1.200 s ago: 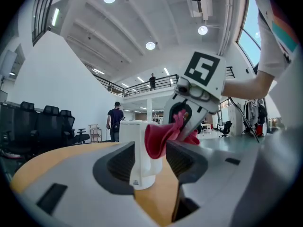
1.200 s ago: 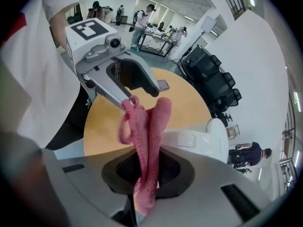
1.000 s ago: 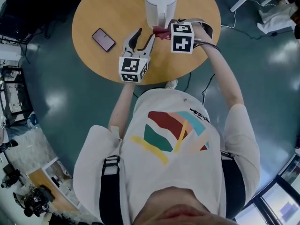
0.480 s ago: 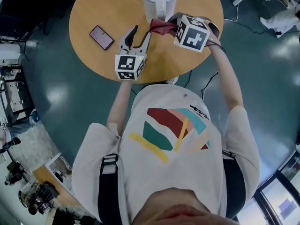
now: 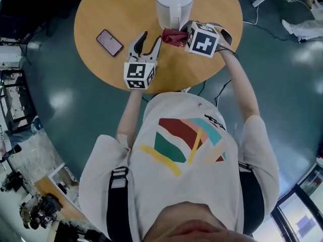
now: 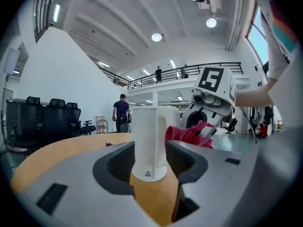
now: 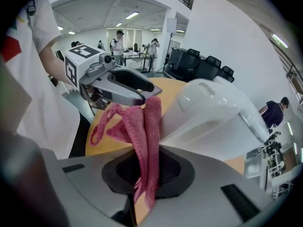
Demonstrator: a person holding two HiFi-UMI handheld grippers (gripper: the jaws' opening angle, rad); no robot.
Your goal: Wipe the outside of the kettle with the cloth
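Right tool [image 7: 144,171] grips a pink cloth [image 7: 142,126] between closed jaws, holding it just beside the white kettle [image 5: 173,4], at about 6 o'clock of its base. Left tool [image 5: 146,42], wide open and empty, points at the kettle from 7 o'clock. The kettle stands upright near 12 o'clock on the round wooden bench [image 5: 116,9], with a phone [image 5: 110,42] toward 9 o'clock.

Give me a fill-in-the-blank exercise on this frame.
The right gripper is shut on the ____.
The left gripper is ____ and empty.
The phone lies on the round ____.
The white ____ stands upright.
Missing: cloth; open; table; kettle.
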